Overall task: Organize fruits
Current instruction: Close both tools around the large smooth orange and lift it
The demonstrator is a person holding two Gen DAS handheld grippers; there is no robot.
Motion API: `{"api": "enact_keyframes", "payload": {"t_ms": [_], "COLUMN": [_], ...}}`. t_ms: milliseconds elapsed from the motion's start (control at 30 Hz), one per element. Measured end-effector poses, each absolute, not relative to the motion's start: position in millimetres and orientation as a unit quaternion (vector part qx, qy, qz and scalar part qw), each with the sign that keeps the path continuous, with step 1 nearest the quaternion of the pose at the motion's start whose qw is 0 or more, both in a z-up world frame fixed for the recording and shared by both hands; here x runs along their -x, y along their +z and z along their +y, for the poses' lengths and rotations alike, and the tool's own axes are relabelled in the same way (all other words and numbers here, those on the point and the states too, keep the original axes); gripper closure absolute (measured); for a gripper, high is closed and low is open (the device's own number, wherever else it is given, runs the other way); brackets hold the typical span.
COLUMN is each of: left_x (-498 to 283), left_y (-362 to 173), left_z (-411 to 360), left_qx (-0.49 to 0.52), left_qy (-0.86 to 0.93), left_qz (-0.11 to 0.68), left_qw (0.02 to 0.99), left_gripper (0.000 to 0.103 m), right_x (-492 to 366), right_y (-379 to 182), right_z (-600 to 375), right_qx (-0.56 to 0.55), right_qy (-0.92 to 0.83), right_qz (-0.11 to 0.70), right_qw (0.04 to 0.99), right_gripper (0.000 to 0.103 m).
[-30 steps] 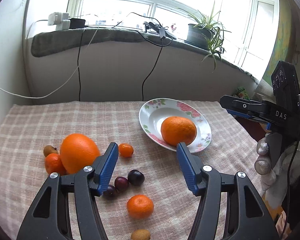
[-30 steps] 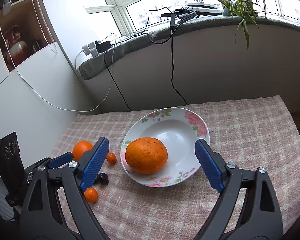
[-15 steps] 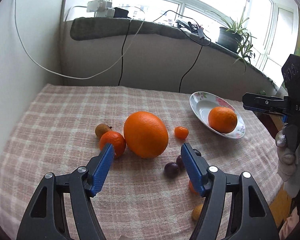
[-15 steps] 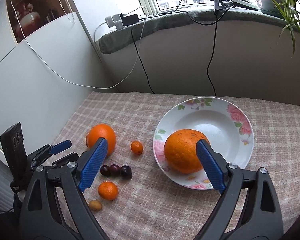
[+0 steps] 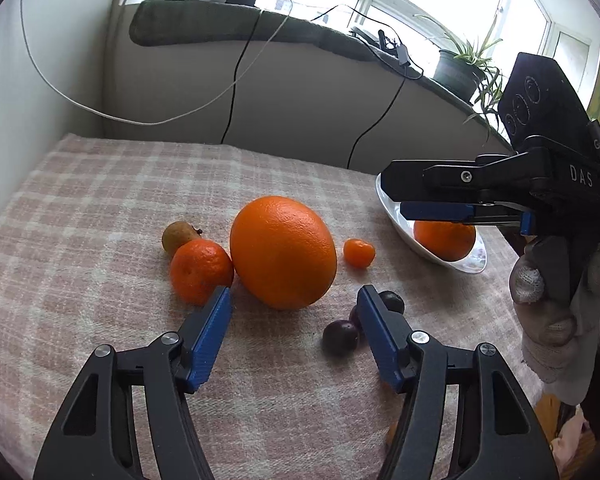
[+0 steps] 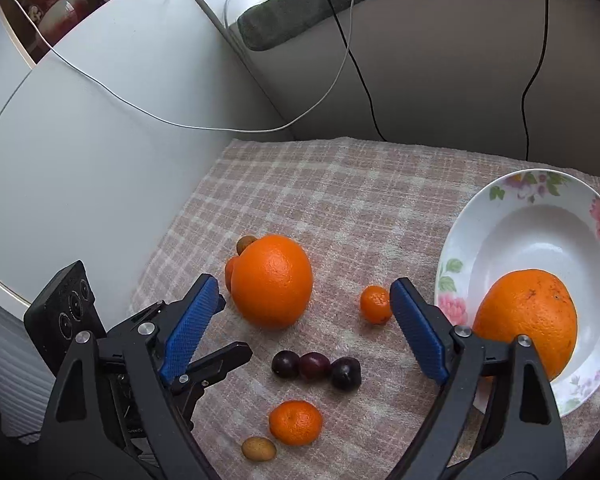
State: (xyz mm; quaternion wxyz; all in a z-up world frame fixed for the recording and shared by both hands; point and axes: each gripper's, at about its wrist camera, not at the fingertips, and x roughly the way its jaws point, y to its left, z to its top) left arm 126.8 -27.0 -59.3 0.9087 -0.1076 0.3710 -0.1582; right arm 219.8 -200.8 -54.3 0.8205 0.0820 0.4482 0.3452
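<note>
A large orange (image 5: 283,251) (image 6: 272,280) lies on the checked cloth. My left gripper (image 5: 294,300) is open and empty, its blue fingers just short of it on either side. A tangerine (image 5: 201,270) and a small brown fruit (image 5: 179,235) lie left of it, a tiny tangerine (image 5: 358,253) (image 6: 375,304) to its right. Three dark plums (image 6: 316,366) lie in a row. A flowered plate (image 6: 540,236) holds another orange (image 6: 528,318). My right gripper (image 6: 302,290) is open and empty above the cloth, seen from the side in the left wrist view (image 5: 436,204).
Another tangerine (image 6: 296,422) and a small brown fruit (image 6: 259,448) lie near the front edge. A white wall (image 6: 80,120) borders the table's left. Cables hang from the grey sill (image 5: 236,28). A potted plant (image 5: 460,72) stands on the sill.
My left gripper has swung left and come close to the large orange. My right gripper has swung left away from the plate, over the loose fruit.
</note>
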Motion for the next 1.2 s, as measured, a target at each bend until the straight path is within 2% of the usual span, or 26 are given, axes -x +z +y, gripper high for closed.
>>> {"api": "enact_keyframes", "payload": {"t_ms": [267,733,900,1200], "left_x": [-134.3,-147.5,-148.1,-143.3], "left_y": [-64.5,-64.6,-64.8,-62.8], "left_z": [-23.6,-25.7,-23.6,-23.8], "left_qx": [0.129,0.128,0.124,0.124], "left_qy": [-0.162,-0.158,-0.155,-0.154], "left_qz": [0.387,0.392,0.392,0.387], "left_qw": [0.898,0.897,0.898,0.901], "left_gripper": [0.044,0.047,0.048,0.049], "right_x": [-243.1,-248.3,-251.1,-248.7], "right_y": [-83.1,-93.9,-97.6,-96.2], "right_z": [-172.6,-156.0,-152.4,-147.1], "right_qx": [-0.112,-0.107,-0.119,-0.114], "right_qy": [0.367,0.379,0.389,0.387], "right_qz": [0.498,0.513,0.521,0.517], "right_qw": [0.778,0.763,0.751,0.755], "right_gripper": [0.025,0.031,0.038,0.039]}}
